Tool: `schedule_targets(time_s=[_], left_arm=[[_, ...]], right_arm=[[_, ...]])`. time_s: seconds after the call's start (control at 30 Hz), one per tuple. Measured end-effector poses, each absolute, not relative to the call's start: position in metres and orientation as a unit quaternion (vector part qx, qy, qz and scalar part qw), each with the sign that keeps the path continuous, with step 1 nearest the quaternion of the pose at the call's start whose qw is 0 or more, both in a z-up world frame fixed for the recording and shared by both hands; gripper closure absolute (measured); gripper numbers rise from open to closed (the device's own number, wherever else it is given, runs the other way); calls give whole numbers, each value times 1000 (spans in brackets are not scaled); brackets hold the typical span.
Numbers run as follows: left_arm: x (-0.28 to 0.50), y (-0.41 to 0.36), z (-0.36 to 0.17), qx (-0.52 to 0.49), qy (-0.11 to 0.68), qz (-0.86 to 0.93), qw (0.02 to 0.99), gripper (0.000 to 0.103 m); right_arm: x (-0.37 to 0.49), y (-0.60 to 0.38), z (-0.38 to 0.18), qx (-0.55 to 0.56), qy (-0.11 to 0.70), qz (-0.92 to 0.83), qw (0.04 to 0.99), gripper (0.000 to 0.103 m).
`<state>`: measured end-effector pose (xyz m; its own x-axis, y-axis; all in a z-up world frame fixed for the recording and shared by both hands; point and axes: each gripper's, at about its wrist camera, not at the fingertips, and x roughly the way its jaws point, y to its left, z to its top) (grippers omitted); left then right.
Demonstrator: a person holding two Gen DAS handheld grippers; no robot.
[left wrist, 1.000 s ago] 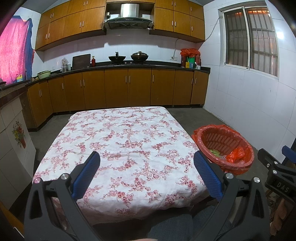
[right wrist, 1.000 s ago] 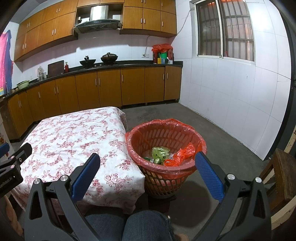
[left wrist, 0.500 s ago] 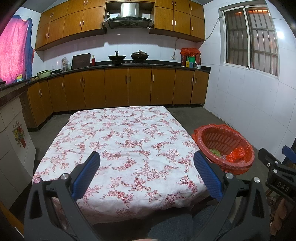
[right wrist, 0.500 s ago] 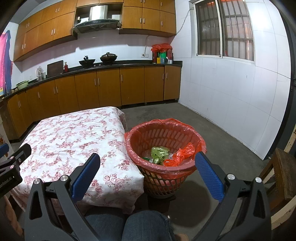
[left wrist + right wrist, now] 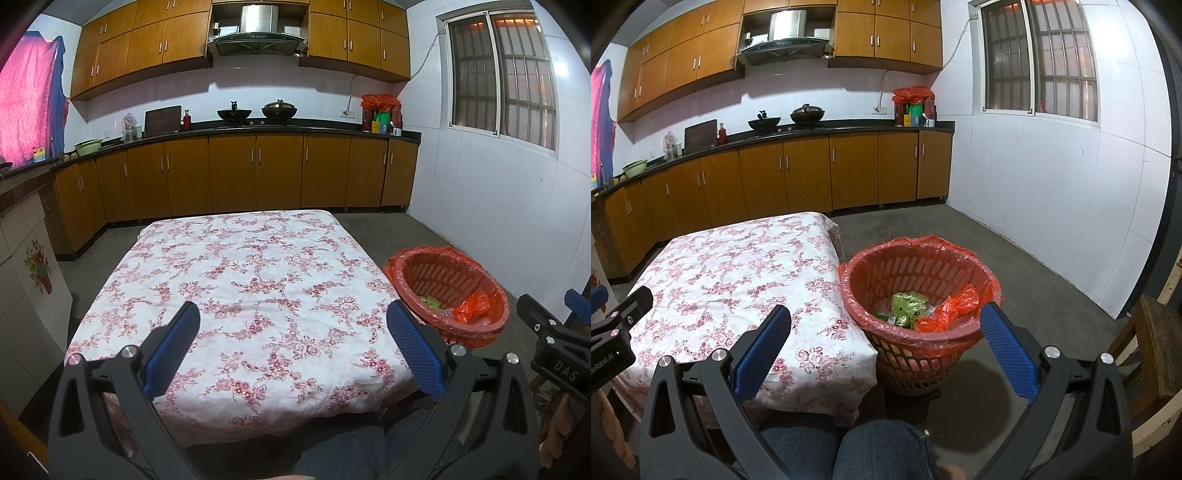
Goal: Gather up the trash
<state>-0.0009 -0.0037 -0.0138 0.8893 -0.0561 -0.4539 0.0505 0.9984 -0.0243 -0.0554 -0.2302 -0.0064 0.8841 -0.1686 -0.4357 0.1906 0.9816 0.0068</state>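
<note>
A red plastic basket [image 5: 919, 347] lined with a red bag stands on the floor right of the table; it also shows in the left wrist view, basket [image 5: 448, 273]. Inside lie a green wrapper [image 5: 908, 306] and a crumpled red bag piece [image 5: 955, 306]. My right gripper [image 5: 884, 328] hangs open just in front of the basket, nothing between its blue pads. Over the near half of the floral tablecloth [image 5: 251, 280], my left gripper [image 5: 291, 328] is open and holds nothing. No trash shows on the cloth.
A wooden chair [image 5: 1148, 354] stands at the far right. Brown cabinets and a dark counter [image 5: 258, 129] with woks run along the back wall. A person's knees in jeans [image 5: 882, 450] are below the grippers. Grey floor [image 5: 1015, 266] lies beyond the basket.
Both views drift very slightly; the table and basket keep their places. Both grippers stay open.
</note>
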Motion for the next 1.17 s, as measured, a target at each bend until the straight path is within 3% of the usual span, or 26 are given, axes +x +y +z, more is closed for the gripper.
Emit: schedule_targets(time_s=[1.17], left_arm=[[1,-4,-15,-7,240,-30,970,4]], right_arm=[[-57,-232,-9,24,225,-92,970,2]])
